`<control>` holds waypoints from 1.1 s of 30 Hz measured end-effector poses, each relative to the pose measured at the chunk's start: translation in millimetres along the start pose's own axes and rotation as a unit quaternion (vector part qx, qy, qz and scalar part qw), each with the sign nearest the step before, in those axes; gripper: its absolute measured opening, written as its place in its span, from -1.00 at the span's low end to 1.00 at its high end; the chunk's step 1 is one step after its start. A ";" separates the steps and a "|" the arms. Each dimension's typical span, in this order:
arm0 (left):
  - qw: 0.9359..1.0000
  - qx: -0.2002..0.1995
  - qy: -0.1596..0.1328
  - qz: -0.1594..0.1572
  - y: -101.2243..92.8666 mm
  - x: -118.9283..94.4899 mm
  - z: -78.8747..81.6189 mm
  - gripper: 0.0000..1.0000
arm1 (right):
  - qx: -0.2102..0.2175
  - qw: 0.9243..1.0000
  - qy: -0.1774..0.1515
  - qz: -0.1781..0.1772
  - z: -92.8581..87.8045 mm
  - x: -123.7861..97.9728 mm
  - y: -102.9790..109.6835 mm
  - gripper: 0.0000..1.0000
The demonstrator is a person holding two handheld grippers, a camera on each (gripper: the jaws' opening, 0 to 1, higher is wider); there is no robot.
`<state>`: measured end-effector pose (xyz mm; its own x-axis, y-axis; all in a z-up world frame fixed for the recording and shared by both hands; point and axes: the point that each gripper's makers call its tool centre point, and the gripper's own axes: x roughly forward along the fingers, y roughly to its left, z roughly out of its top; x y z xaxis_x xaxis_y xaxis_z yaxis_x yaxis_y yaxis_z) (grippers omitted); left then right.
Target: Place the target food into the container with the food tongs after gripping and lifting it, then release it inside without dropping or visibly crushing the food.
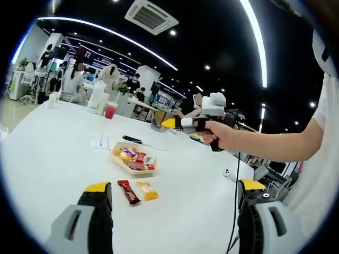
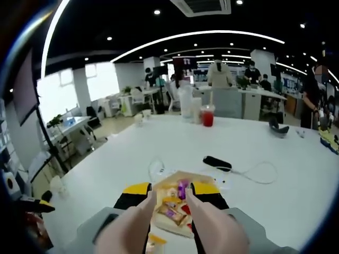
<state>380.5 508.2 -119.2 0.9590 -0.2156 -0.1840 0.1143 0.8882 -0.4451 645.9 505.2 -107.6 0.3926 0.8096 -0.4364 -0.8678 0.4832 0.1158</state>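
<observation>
L tool [image 1: 175,186]: jaws wide apart, nothing held. R tool [image 2: 171,189]: clenched on my food tongs [image 2: 214,227]; tong arms apart, tips over paper tray [image 2: 183,174] of wrapped snacks. Loose on bench [image 1: 53,159], just beside tray: dark-red packet [image 1: 128,191] and yellow packet [image 1: 147,190]. Likely the target; not yet gripped. Risks: slick wrapper may slip from tong tips mid-lift; over-squeeze would crush it; tips could snag tray rim. Writing: wrapper print too small to read.

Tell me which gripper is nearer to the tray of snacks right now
Right. The right gripper hangs just above the tray of snacks, its tongs framing it. The left gripper sits back, its jaws wide apart, with two loose snack packets between it and the tray.
</observation>
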 end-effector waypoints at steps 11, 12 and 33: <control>1.000 0.003 0.006 -0.009 -9.8 2.8 -5.5 0.99 | 0.010 1.000 0.013 0.001 -24.3 -10.2 8.5 -0.43; 1.000 0.003 0.006 -0.010 -10.5 3.0 -5.6 0.99 | 0.013 1.000 0.013 0.000 -25.3 -10.5 7.8 -0.43; 1.000 0.000 0.007 -0.010 -14.0 1.0 -10.6 0.99 | 0.041 0.998 0.037 -0.001 -65.5 -17.3 16.6 -0.43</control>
<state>377.2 491.2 -122.4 0.9528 -0.2395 -0.1864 0.1344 0.8837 -0.4484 604.7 477.3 -156.6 0.3685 0.7830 -0.5011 -0.8380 0.5131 0.1855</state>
